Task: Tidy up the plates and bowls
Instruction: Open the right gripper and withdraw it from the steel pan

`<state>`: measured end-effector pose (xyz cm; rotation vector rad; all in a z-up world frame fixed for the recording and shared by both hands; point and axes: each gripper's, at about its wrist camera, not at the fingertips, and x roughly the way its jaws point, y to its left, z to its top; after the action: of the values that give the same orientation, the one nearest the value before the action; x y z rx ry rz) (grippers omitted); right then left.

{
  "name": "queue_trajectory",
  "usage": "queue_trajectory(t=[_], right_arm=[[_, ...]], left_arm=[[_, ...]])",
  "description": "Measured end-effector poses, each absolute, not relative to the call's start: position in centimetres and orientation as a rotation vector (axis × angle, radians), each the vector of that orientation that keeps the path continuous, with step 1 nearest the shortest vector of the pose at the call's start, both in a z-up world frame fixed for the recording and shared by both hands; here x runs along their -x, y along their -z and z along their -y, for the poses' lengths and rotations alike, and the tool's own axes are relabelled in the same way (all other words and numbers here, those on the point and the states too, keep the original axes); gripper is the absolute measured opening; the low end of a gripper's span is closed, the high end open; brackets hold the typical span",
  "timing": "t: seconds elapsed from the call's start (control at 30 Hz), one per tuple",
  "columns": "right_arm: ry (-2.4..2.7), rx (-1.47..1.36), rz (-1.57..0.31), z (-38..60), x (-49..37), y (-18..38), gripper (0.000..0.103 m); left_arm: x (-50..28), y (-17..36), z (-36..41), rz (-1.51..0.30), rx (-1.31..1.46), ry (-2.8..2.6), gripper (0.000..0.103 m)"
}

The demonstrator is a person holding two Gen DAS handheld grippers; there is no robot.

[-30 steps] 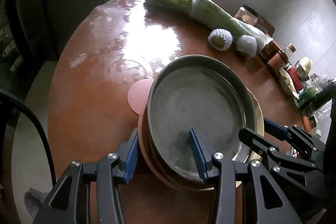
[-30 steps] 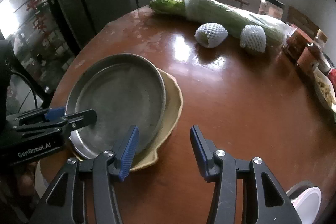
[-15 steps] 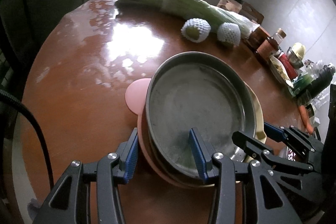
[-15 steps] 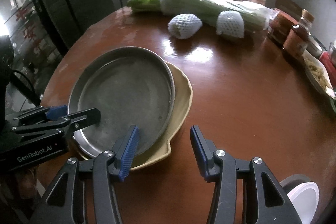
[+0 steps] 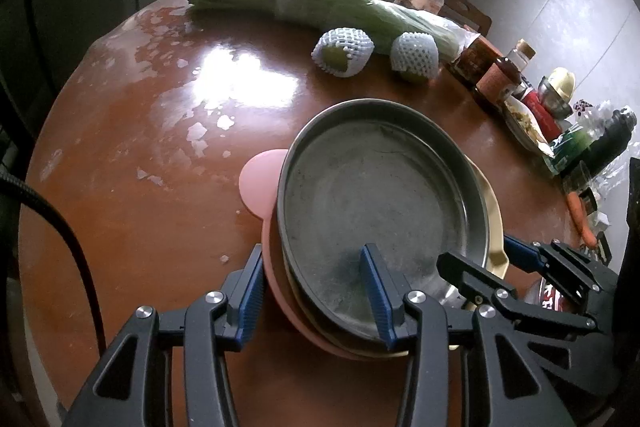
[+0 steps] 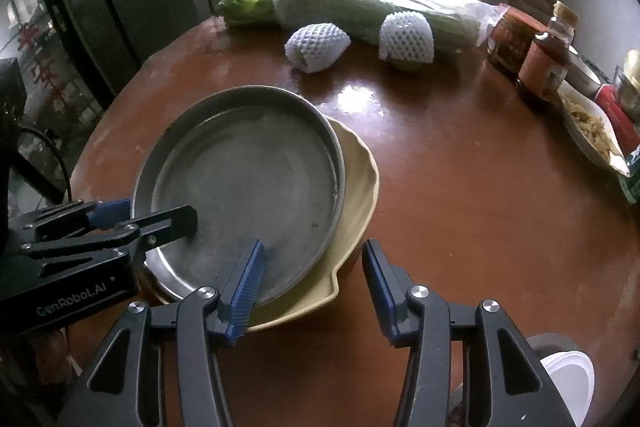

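Fingers of left gripper (image 5: 314, 293) clamping near rim of plate stack (image 5: 376, 199), lower centre of frame; right gripper (image 6: 312, 291) fingers gripping stack's opposite rim. Both appearing to be carrying stack over tabletop (image 5: 132, 155). Next: level set-down.

"GenRobot.AI" in pale letters on left claw (image 6: 124, 223) body, other labels unreadable

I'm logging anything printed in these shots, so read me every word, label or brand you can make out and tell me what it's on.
"GenRobot.AI": on the body of the left gripper, seen in the right wrist view.
Labels on the jars and bottles at the far edge of the table: too blurred to read.
Red snack packet: print too small to read.
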<state>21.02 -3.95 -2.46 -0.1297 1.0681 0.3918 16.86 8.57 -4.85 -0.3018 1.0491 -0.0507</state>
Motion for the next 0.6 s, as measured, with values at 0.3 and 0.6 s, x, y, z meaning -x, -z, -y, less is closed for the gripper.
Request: queue_trajectory(t=[0.3, 0.6], right_arm=[[-0.384, 0.121, -1.059, 4.5, -20.9, 2.2, 0.052], [-0.378, 0.128, -1.018, 4.7, -20.3, 1.0, 0.052]], left_arm=[[-16.6, 4.5, -8.4, -1.039, 0.279, 0.036, 0.046], [-15.4, 2.8, -8.9, -0.994, 0.262, 0.003, 0.046]])
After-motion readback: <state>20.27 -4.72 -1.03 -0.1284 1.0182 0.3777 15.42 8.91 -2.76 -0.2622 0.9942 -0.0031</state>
